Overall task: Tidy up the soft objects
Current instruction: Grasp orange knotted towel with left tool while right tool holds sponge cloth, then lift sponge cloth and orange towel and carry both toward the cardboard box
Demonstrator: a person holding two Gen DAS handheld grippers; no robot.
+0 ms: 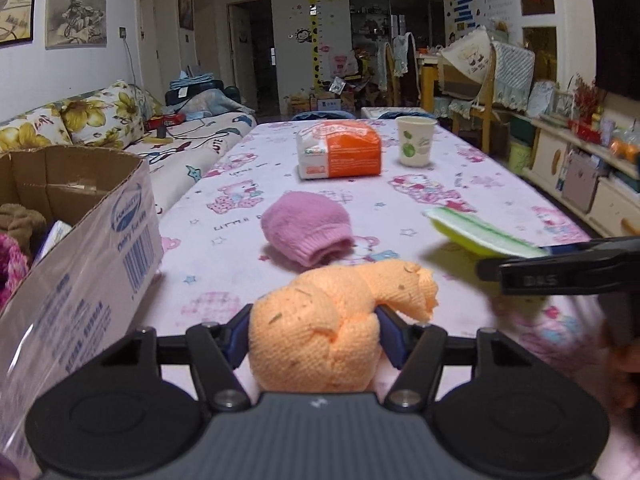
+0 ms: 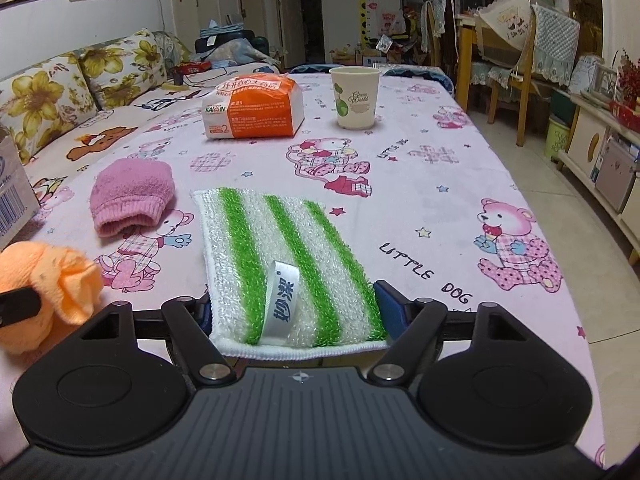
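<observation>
The counter [image 2: 420, 168] is seen spread with a pink cloth printed with cartoon bears, and everything is laid out on it. At its left edge a cardboard box [image 1: 80, 240] is stood open, with brown and pink soft items glimpsed inside. Toward the far end an orange-and-white tissue pack [image 2: 254, 108] is set down, and just to its right a paper cup [image 2: 355, 97] is stood upright.

Now the green-striped cleaning pad [image 2: 280, 264] is gripped by the right tongs [image 2: 294, 308], pinched at its near end between the blue pads, with the rest stretched out forward; in the left wrist view it is seen raised clear of the cloth, a shadow cast beneath it. A white fabric tag is shown on its top face.

The orange knitted cloth [image 1: 332, 320] is clamped in the left tongs [image 1: 314, 330], bunched into a rounded lump that fills the gap, one twisted end flopped out to the right. It is held near the box's right side.

A pink sock [image 1: 306, 228] is left lying on the counter between the two held items and the tissue pack, its cuff turned toward the cameras.
</observation>
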